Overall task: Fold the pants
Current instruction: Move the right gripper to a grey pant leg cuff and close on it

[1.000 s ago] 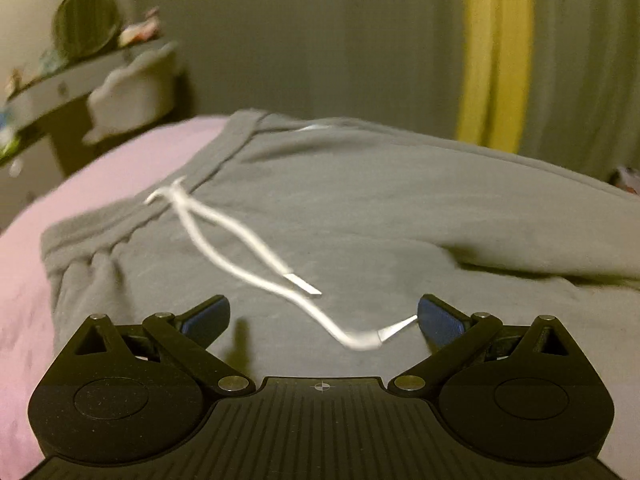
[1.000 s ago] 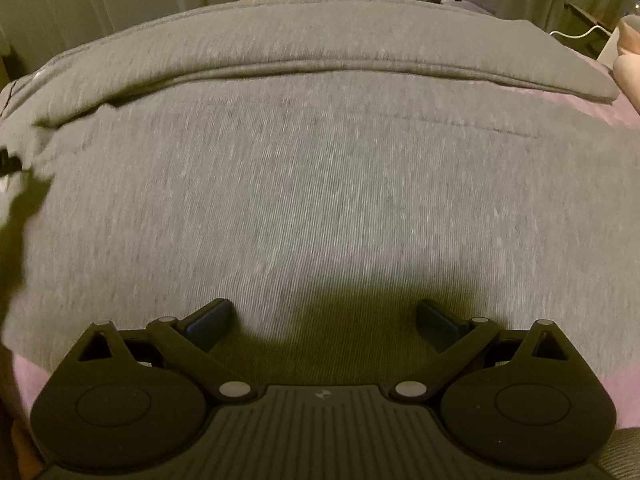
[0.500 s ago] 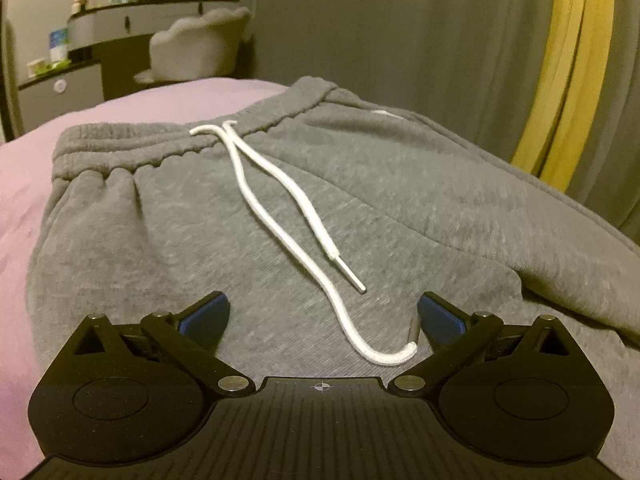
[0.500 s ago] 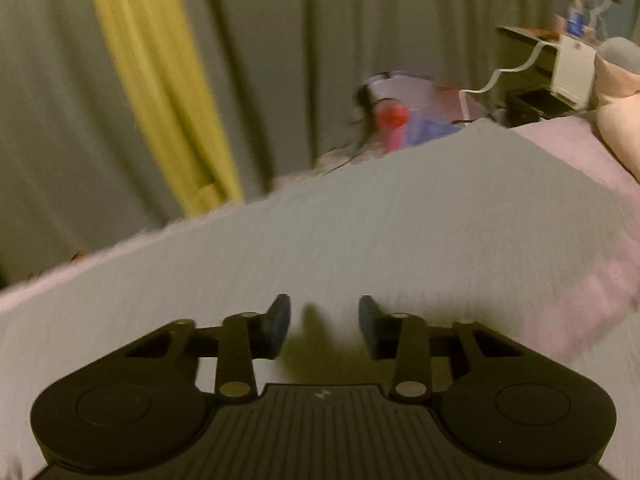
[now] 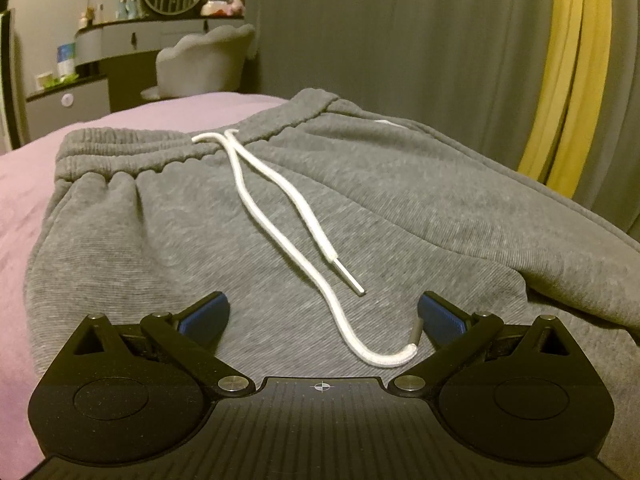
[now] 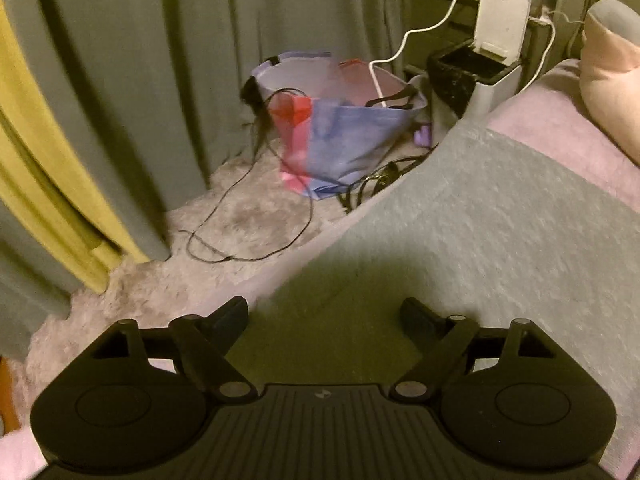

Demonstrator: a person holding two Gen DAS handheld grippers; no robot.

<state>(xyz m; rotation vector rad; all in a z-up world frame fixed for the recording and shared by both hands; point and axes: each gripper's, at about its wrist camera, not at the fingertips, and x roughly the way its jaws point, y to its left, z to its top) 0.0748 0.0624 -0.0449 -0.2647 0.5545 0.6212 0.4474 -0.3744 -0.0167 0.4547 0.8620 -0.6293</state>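
Grey pants [image 5: 400,208] lay spread on a pink bed [image 5: 24,200], waistband [image 5: 132,156] toward the far side in the left wrist view, with the white drawstring [image 5: 280,220] trailing loose across the front panel. The left gripper [image 5: 322,314] hung low over the cloth with jaws released and nothing between them; one metal cord tip lay just beside its right pad. The right gripper [image 6: 324,316] stood over the leg end [image 6: 480,240], near the edge of the bed; its jaws had just been opening and held nothing.

Risks, as judged: a closing left jaw could catch the cord instead of the fabric, dragging the drawstring and skewing the fold; a shallow pinch at the leg end could take only the upper layer, leaving the lower one behind.

Edges and room: past the mattress edge the rug [image 6: 240,224] carried a loose black cable [image 6: 248,240], a fabric bag [image 6: 340,128] and a bin [image 6: 476,76], so cloth hanging there could slide off; the bed toward the pillow [image 6: 612,80] lay open
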